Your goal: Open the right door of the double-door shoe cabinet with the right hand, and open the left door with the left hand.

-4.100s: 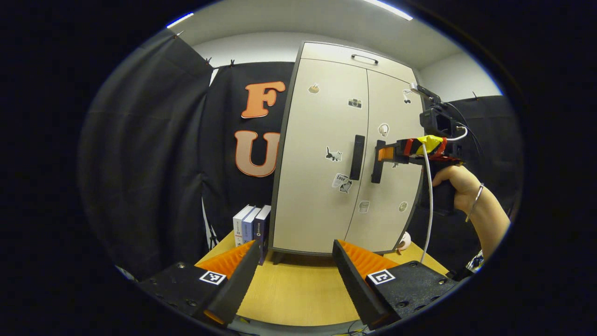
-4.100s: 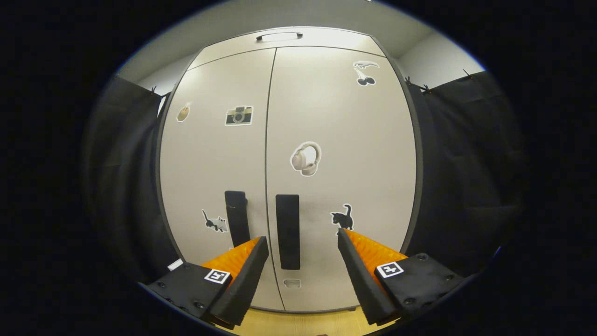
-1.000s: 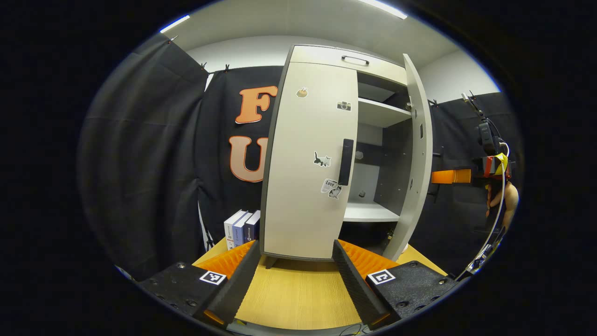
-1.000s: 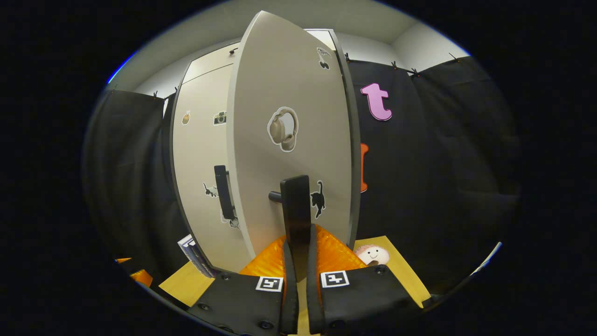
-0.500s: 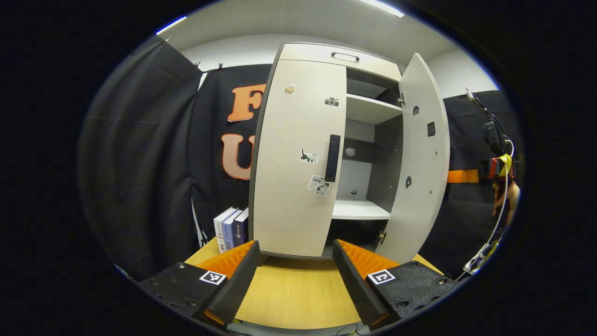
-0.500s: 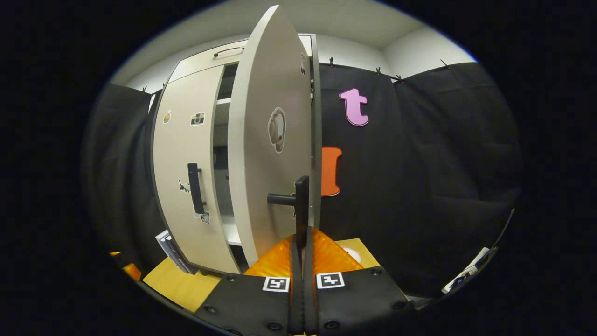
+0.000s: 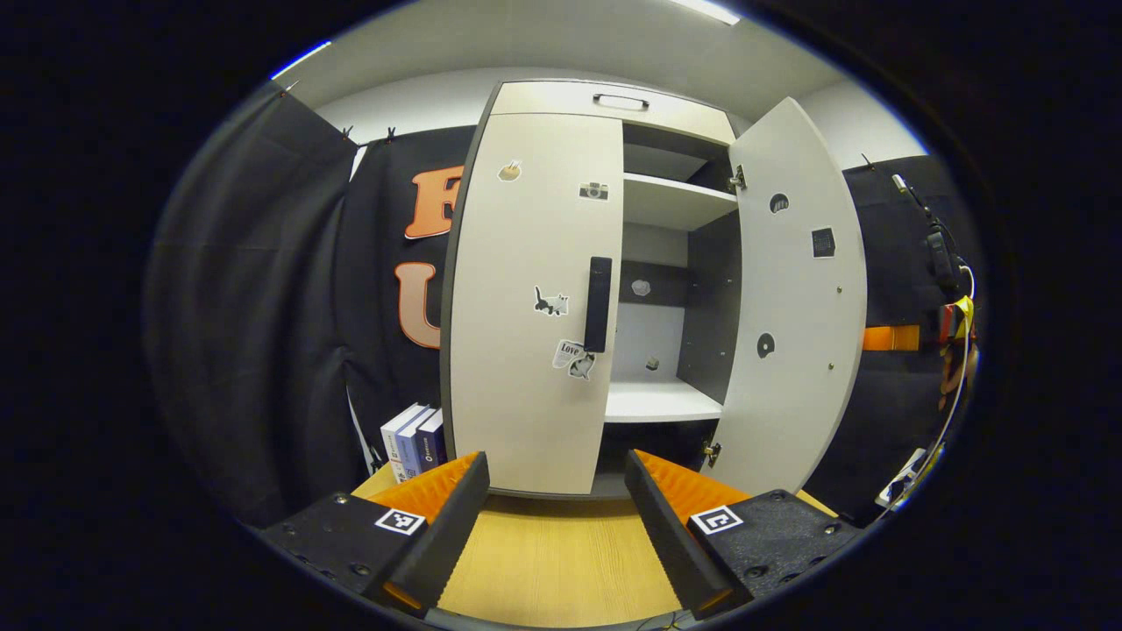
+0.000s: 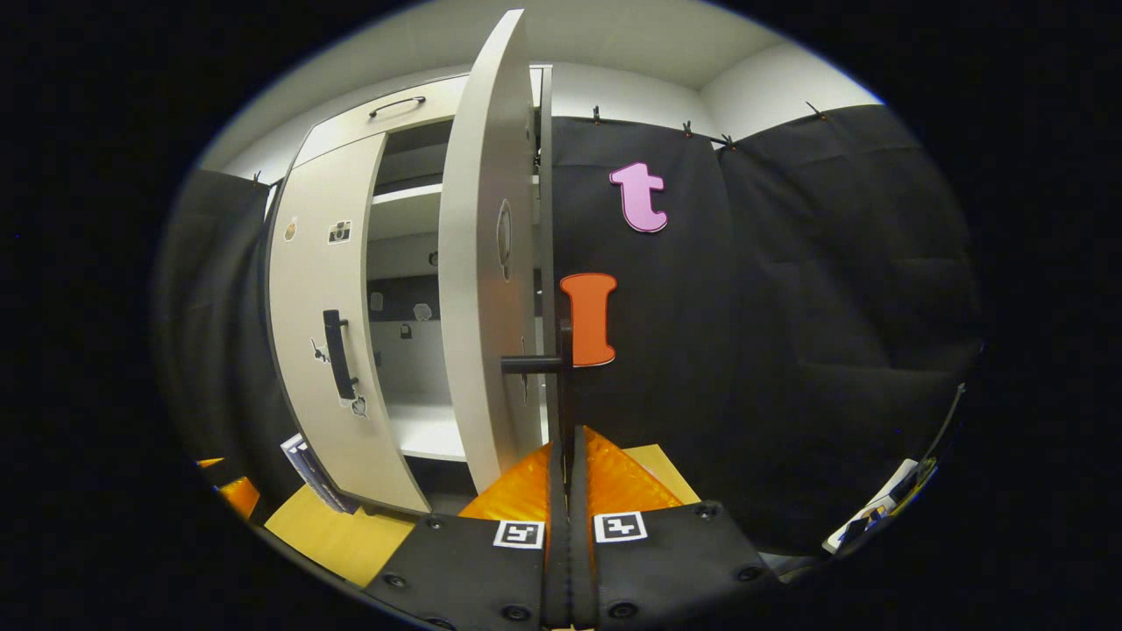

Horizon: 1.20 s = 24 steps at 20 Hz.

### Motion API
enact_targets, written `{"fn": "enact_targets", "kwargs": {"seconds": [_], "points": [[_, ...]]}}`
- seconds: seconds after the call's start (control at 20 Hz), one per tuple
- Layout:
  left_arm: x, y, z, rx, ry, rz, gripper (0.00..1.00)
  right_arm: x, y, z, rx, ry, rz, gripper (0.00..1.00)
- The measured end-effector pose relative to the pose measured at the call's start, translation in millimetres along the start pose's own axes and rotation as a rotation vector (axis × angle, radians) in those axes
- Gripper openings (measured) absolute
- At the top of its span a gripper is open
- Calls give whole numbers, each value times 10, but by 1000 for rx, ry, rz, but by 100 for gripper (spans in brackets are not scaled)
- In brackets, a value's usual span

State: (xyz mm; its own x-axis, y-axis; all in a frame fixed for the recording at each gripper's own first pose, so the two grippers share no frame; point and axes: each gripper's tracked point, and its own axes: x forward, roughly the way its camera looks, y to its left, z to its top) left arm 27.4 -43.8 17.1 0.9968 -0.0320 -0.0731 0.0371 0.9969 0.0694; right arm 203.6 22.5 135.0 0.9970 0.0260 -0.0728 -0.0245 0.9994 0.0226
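The pale shoe cabinet (image 7: 561, 101) stands on the wooden table (image 7: 561, 561). Its left door (image 7: 526, 307) is closed, with a dark vertical handle (image 7: 598, 302). My left gripper (image 7: 557, 517) hangs open in front of that door, well short of it. The right door (image 7: 802, 307) stands swung wide open, showing white shelves (image 7: 657, 403). In the right gripper view this door (image 8: 486, 289) appears almost edge-on. My right gripper (image 8: 567, 456) is shut on its dark handle (image 8: 565, 386). In the left gripper view the right gripper (image 7: 894, 337) pokes out past the open door's edge.
A few books (image 7: 408, 434) stand upright on the table left of the cabinet. Black cloth walls close in the booth on both sides. A white cable (image 7: 951, 412) hangs from the right gripper at the far right.
Both doors were closed and my right gripper was open 4 s ago. Now it is shut on the right handle, and the right door has swung wider over the last second.
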Motion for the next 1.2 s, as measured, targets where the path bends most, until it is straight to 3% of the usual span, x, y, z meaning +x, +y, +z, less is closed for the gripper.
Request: {"fn": "enact_targets", "kwargs": {"seconds": [0.35, 0.55, 0.6, 0.65, 0.75, 0.85, 0.9, 0.95, 1.1, 1.2], "points": [[219, -247, 61, -5, -3, -16, 95, -72, -2, -74, 31, 15, 41, 8], [428, -303, 100, -6, -13, -8, 95, -146, -123, -102, 52, 12, -4, 9], [488, -317, 109, -8, -12, -6, 92, -178, -138, -109, 58, 10, -12, 2], [548, -330, 124, -7, -11, -5, 95, -168, -178, -115, 60, 6, -25, 13], [676, -358, 177, -4, -17, -6, 95, -209, -252, -112, 60, -1, -45, 13], [824, -399, 259, 4, -29, -13, 97, -229, -312, -117, 52, -7, -57, 48], [897, -424, 313, 5, -35, -17, 95, -242, -341, -119, 46, -10, -65, 42], [977, -450, 390, 9, -52, -17, 95, -234, -378, -127, 35, -10, -77, 62], [1231, -481, 576, 20, -86, -5, 95, -242, -467, -146, 20, -8, -106, 88], [1428, -499, 681, 29, -102, 1, 95, -266, -509, -136, 27, -15, -109, 100]]}}
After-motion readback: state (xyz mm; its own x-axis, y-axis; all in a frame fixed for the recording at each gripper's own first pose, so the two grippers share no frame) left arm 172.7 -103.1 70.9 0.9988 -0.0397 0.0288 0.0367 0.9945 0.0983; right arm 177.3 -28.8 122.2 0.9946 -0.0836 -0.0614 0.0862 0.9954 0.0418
